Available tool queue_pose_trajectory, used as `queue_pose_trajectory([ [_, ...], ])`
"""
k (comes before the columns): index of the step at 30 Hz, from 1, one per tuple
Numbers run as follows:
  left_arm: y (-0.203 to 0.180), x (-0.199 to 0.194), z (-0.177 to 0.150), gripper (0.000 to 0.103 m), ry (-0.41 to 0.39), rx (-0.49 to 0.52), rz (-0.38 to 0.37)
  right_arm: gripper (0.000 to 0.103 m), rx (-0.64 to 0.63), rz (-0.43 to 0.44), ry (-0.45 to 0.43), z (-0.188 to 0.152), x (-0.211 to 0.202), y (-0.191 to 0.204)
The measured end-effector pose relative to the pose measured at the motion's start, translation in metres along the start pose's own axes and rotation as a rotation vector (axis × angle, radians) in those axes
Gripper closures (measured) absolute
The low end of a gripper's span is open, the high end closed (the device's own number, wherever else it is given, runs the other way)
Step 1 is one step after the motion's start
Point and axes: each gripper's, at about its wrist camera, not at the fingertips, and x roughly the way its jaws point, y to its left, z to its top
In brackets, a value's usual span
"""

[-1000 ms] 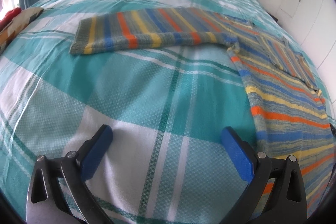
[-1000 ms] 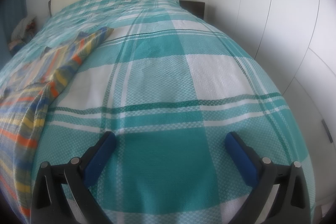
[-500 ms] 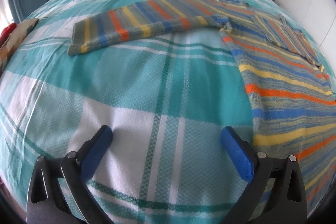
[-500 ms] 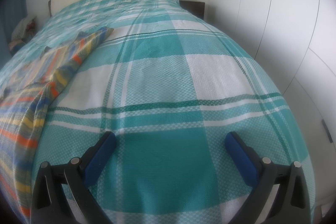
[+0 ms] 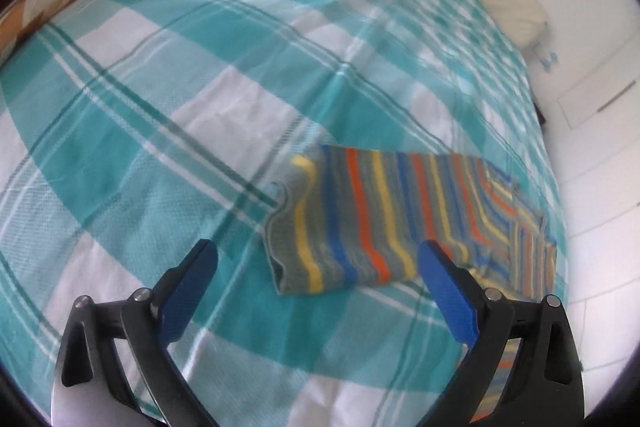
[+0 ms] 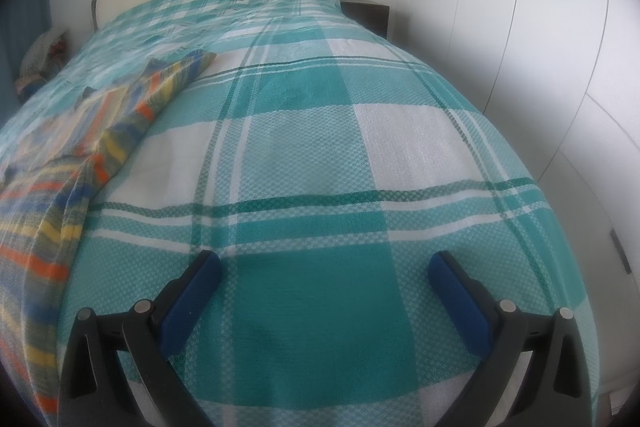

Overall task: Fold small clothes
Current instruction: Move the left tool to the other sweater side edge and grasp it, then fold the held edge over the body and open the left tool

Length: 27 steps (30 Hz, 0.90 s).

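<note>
L gripper [image 5: 316, 259], jaws wide & empty, swings in over the striped sweater's sleeve cuff [image 5: 292, 239] – grab looks next; R gripper [image 6: 324, 271] idle, also agape, near bed's right edge.

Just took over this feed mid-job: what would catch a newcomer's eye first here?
The multicoloured striped knit sweater, its sleeve stretched across the teal-and-white checked bedspread, just ahead of the open left gripper. In the right wrist view it lies at the left, while the open right gripper hovers over bare bedspread.

The left gripper [image 5: 318, 265] swings toward the sweater's [image 5: 360, 223] sleeve cuff, which now lies just ahead between its open jaws, no longer far up the bed.
</note>
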Motion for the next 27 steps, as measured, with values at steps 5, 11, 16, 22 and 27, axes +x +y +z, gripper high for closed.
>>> queue_pose_trajectory([
  [5,0.003,0.033,0.009,0.032,0.018,-0.030,0.012,0.000,-0.001,-0.002,0.001,0.000,0.000,0.000],
  [11,-0.028,0.037,0.021,0.102,-0.027,0.031,0.004,0.000,-0.001,-0.003,0.000,0.000,0.000,0.001],
  [16,-0.133,0.000,0.031,0.102,-0.066,0.231,-0.091,0.000,0.000,-0.003,0.000,0.000,0.000,0.001],
  [22,-0.275,-0.003,0.012,0.102,-0.032,0.439,-0.216,0.000,0.000,-0.003,-0.001,0.000,0.001,0.001],
  [27,-0.364,0.033,-0.037,0.102,0.011,0.565,-0.273,0.000,0.000,-0.003,-0.001,0.000,0.001,0.000],
])
